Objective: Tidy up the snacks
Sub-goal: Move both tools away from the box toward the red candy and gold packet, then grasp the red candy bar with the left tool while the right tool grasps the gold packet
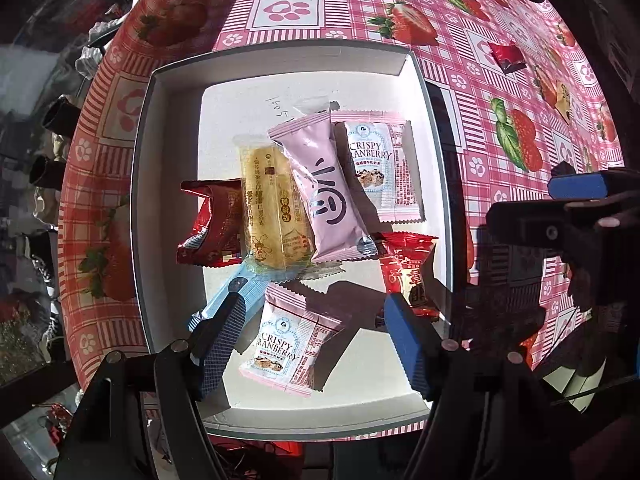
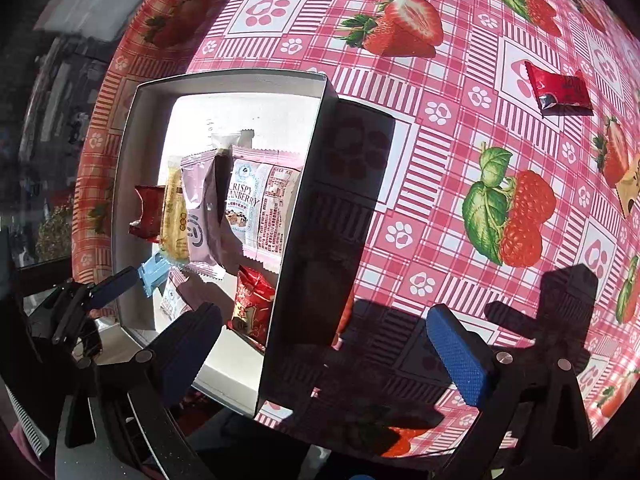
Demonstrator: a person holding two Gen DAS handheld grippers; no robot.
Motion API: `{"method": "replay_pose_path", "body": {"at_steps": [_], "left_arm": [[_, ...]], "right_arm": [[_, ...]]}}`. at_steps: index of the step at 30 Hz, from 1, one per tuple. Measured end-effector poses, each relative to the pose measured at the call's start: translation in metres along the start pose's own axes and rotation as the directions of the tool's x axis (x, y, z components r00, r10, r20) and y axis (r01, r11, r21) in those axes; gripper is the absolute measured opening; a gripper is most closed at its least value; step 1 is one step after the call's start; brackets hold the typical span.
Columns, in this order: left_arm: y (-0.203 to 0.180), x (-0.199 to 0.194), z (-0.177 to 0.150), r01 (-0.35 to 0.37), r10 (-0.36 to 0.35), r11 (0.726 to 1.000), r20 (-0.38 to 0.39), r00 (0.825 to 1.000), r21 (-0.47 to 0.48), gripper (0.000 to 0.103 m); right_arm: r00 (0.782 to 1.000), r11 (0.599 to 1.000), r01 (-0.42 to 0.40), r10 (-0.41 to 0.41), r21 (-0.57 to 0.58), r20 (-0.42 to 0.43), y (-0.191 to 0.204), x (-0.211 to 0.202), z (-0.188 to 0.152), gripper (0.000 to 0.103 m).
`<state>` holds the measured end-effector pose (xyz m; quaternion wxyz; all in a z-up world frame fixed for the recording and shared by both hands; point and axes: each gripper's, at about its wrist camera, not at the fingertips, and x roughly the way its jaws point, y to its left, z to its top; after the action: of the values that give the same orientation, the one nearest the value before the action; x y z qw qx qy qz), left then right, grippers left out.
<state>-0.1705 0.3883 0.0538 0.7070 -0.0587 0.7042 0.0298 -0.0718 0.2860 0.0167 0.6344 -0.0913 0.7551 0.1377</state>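
Observation:
A white box (image 1: 168, 80) on the strawberry tablecloth holds several snack packets: a pink smiley packet (image 1: 324, 188), a yellow bar (image 1: 276, 208), two Crispy Cranberry packets (image 1: 380, 168) (image 1: 292, 344), red packets (image 1: 212, 224) (image 1: 408, 272) and a light blue one (image 1: 224, 300). My left gripper (image 1: 316, 344) is open above the near Cranberry packet, holding nothing. My right gripper (image 2: 324, 348) is open and empty over the box's right wall (image 2: 304, 216). A red packet (image 2: 560, 88) lies loose on the cloth at far right; it also shows in the left wrist view (image 1: 506, 56).
Another snack with a pale wrapper (image 2: 630, 188) lies at the right edge of the tablecloth (image 2: 440, 160). The table's left edge (image 1: 92, 160) drops to a dark floor with shoes and clutter. The right gripper shows in the left wrist view (image 1: 576, 200).

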Motion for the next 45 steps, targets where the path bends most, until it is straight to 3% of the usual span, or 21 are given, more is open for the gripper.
{"method": "replay_pose_path", "body": {"at_steps": [19,28,30,38,45], "left_arm": [[-0.124,-0.01,0.044,0.001,0.006,0.978,-0.034,0.999,0.209,0.076],[-0.19,-0.029,0.09,-0.008,0.001,0.95,0.024,1.0,0.311,0.076],[-0.175,-0.028,0.096,-0.01,-0.004,0.947,0.044,0.999,0.322,0.076],[-0.207,-0.031,0.157,-0.039,-0.003,0.94,0.122,0.993,0.34,0.076],[-0.222,-0.011,0.213,-0.065,0.019,0.95,0.151,0.988,0.306,0.076]], "right_arm": [[0.999,0.96,-0.027,0.036,0.279,-0.026,-0.124,0.01,-0.05,0.103],[0.999,0.919,-0.028,0.039,0.393,-0.02,-0.2,0.004,-0.068,0.103],[0.999,0.909,-0.028,0.039,0.417,-0.019,-0.221,0.001,-0.065,0.103],[0.999,0.881,-0.034,0.026,0.472,0.024,-0.283,-0.022,-0.049,0.103],[0.989,0.832,-0.105,0.028,0.544,0.148,-0.337,-0.054,-0.02,0.103]]}}
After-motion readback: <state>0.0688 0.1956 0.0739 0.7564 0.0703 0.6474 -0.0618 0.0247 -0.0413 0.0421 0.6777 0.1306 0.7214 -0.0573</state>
